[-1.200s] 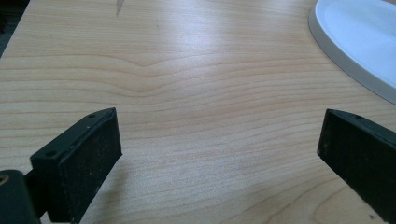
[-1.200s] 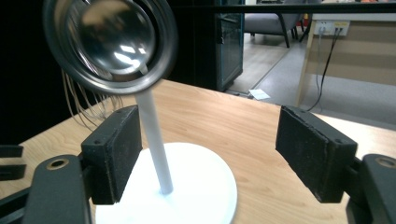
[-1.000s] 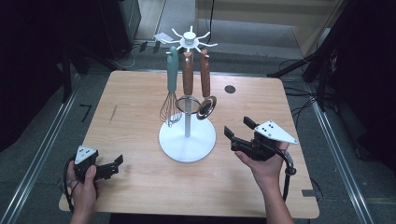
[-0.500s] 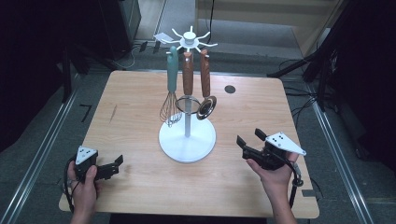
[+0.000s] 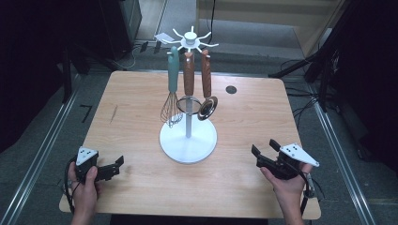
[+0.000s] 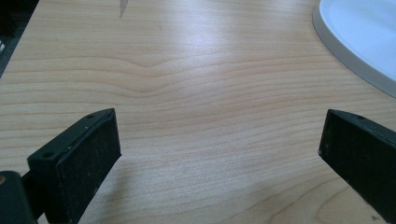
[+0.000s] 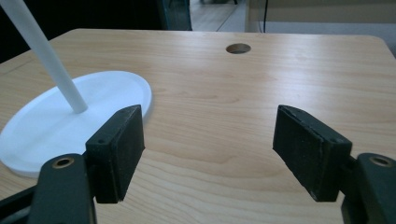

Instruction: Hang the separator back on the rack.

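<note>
At the bottom of the high view both hands rested near the front edge of the table. The left gripper, at the lower left, lay low on the wood with its jaws spread and nothing between them. The right gripper, at the lower right, was likewise spread wide and empty, pointing toward the middle of the frame.

Farther in, at the centre, stood the white rack on its round base. From the arms at its top hung a whisk with a pale green handle, a wooden-handled tool and a wooden-handled ladle with a steel bowl. All three hung untouched, well apart from either gripper. Beyond them, toward the upper right of the tabletop, was a small round hole.

It looked to me like the pause before a reach, with no tool yet picked. The next move would call for lifting a gripper up to a handle, closing on it and raising it off its hook.

The left gripper view gave bare wood grain between its jaws and a sliver of the rack's base at the upper right. The right gripper view gave the base and the slanting pole at its left and the hole at the top, but not the hanging tools, which the high view showed.
</note>
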A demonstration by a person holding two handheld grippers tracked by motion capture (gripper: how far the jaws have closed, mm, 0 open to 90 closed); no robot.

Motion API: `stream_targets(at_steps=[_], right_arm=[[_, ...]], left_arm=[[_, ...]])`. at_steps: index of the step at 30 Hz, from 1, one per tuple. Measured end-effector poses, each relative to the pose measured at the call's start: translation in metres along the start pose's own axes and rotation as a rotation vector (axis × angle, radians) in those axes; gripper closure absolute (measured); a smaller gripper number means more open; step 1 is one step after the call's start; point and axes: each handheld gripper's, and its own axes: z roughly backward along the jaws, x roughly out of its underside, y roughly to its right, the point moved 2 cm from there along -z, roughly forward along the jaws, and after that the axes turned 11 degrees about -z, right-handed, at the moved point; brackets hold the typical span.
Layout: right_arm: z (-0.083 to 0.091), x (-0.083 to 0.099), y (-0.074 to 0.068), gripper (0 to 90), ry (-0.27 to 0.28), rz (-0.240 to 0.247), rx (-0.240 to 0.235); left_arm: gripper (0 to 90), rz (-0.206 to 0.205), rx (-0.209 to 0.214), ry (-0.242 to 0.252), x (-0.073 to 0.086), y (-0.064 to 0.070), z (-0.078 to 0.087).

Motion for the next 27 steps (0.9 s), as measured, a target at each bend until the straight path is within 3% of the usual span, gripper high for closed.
stream_targets(at_steps=[4,8,27], right_arm=[[0.005,0.008,0.013,25.5,0.0,-0.022,0.028],[0.011,0.014,0.026,25.6,-0.007,-0.013,0.082],[0.038,0.041,0.089,27.5,-0.017,-0.064,0.209]], left_arm=[[0.0,-0.001,0.006,0.002,0.0,0.0,0.0],[0.0,-0.001,0.01,0.005,0.0,0.0,0.0],[0.0,-0.006,0.018,0.005,0.0,0.0,0.0]])
